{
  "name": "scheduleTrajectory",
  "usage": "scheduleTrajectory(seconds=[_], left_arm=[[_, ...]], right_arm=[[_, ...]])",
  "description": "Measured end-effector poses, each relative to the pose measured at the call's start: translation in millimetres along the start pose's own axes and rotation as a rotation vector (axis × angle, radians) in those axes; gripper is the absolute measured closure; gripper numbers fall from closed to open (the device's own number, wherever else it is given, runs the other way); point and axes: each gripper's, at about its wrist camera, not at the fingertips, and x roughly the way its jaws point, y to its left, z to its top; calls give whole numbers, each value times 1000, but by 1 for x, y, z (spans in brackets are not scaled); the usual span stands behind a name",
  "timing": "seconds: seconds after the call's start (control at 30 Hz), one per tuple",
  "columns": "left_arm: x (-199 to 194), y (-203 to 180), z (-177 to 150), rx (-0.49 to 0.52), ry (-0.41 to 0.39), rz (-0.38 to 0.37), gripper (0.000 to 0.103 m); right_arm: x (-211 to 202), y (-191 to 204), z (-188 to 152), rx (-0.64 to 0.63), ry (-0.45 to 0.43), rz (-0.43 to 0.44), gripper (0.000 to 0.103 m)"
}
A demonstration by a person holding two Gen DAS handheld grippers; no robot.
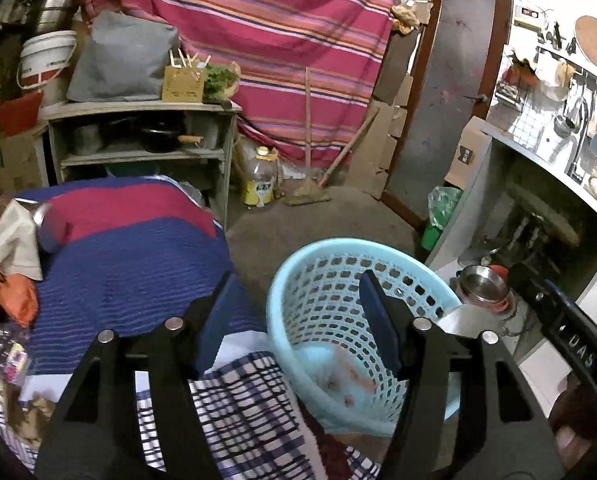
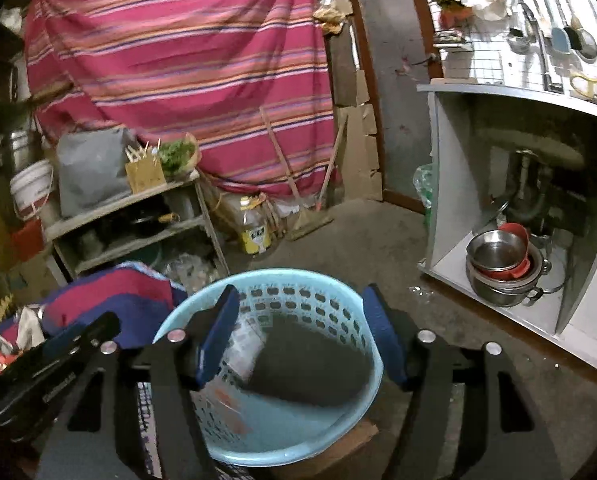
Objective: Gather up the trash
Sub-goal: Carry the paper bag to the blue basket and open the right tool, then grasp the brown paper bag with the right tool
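Both claws over the blue basket now. My right claw hangs above its mouth with the jaws apart and nothing pinched between them; my left claw sits over the near left rim, jaws apart as well, empty.

Down inside the basket there are scraps already: a clear crinkly wrapper against the left wall and pale bits with orange streaks on the bottom.

More trash waits far to the left on the striped blanket: an orange packet, a crumpled cream paper bag, small printed wrappers (blurred, so I can't read what they are).

My guess is all of it is featherweight and soft, and it will crush, not break. The foil may be slick, so I'd pinch a folded edge or corner, not the flat face. The bag I'd take by its bunched top.
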Motion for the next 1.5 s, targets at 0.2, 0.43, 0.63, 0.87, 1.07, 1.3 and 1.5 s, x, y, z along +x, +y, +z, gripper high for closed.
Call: scheduleTrajectory(seconds=[0.2, 0.43, 0.63, 0.87, 1.07, 1.3, 1.5], left_arm=[[-63, 43, 22, 7, -78, 65, 42], [-177, 165, 25, -7, -123, 262, 41], [-274, 267, -5, -51, -133, 490, 28], [-290, 337, -71, -254, -58, 489, 26], [-275, 342, -70, -280, -16, 473, 26], [-255, 318, -83, -228, 40, 451, 26], [-243, 319, -90, -237, 80, 458, 26]], right_arm=[[-11, 25, 5, -32, -18, 59, 39], [-41, 106, 7, -124, -34, 209, 38], [-70, 189, -17, -152, 40, 384, 35], [-81, 287, -95, -435, 176, 561, 25], [-65, 302, -116, -557, 225, 472, 25], [-43, 292, -120, -521, 319, 481, 25], [-42, 295, -133, -559, 346, 474, 25]])
